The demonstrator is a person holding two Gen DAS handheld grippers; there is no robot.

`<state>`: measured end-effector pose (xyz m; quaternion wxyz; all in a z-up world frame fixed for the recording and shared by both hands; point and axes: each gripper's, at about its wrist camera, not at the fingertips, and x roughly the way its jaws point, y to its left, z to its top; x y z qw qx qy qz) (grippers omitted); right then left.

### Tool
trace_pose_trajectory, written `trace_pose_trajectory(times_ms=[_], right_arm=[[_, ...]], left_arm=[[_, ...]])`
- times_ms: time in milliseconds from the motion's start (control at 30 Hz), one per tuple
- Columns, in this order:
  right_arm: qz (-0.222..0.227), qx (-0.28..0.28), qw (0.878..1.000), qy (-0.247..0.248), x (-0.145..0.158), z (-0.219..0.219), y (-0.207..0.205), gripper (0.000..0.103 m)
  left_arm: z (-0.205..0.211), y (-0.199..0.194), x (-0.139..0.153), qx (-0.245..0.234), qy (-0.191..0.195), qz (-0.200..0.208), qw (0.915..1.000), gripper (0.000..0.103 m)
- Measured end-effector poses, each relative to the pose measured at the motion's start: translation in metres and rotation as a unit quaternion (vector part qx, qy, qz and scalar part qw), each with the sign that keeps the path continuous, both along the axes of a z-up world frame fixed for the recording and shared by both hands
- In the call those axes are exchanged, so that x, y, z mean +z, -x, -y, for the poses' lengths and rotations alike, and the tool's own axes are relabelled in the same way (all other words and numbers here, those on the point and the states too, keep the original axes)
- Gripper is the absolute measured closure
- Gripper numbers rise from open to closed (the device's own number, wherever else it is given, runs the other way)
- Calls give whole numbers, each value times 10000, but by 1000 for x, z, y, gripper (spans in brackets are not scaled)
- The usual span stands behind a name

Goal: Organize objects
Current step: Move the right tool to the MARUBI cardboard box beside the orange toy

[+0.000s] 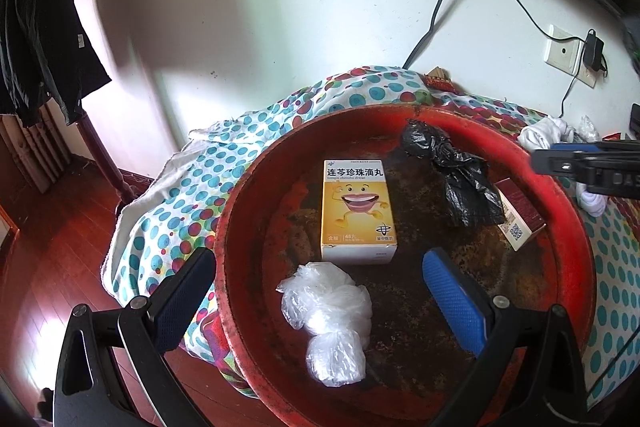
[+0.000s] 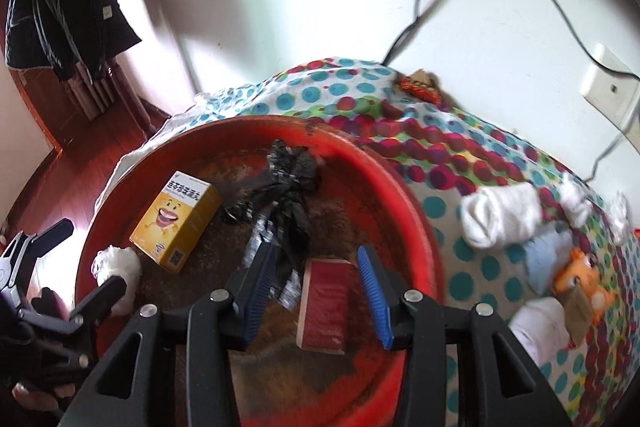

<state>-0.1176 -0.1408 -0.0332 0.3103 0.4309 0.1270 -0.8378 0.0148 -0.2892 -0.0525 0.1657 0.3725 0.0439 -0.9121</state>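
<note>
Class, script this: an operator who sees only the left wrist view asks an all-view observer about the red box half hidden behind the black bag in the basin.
Operator: Is the right gripper holding that red box?
Observer: No. It is open, with its jaws either side of the box and not pressing it.
Operator: What else waits beyond the basin?
Observer: An orange toy lies on the spotted cloth, right of the basin.

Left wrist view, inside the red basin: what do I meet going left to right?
Clear plastic bag → yellow medicine box → black plastic bag → dark red box by the red basin wall.
</note>
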Motion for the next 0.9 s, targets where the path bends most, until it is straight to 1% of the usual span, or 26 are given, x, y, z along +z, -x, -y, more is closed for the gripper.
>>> trace_pose_trajectory(times_ms=[167, 267, 333, 433, 500, 600, 700, 800, 900], right_arm=[[-119, -458, 9989, 0, 9, -58, 4, 59], [-141, -963, 9952, 16, 14, -106, 11, 59], [-77, -1303, 9914, 41, 12, -132, 19, 59], [93, -1809, 9834, -53, 3, -166, 33, 59], [381, -2095, 9771, -23, -7, -184, 43, 59], [692, -2415, 9677, 194, -19, -202, 57, 59], [925, -2687, 9580, 383, -27, -210, 70, 59], [989, -2928, 9501, 430, -31, -212, 83, 58], [1031, -2977, 9481, 423, -31, -208, 92, 57]], left_arm=[[-8, 1, -1, -70, 106, 33, 9999, 0], [-11, 2, -1, -67, 146, 39, 9999, 0], [-13, 2, 0, -82, 164, 19, 9998, 0], [-17, 3, -1, -165, 151, 63, 9997, 0], [-20, 4, -2, -196, 212, 85, 9995, 0], [-23, 5, -3, -220, 288, 113, 9993, 0], [-24, 6, -5, -231, 312, 135, 9992, 0], [-24, 7, -8, -226, 361, 183, 9989, 0], [-24, 9, -10, -222, 396, 233, 9987, 0]])
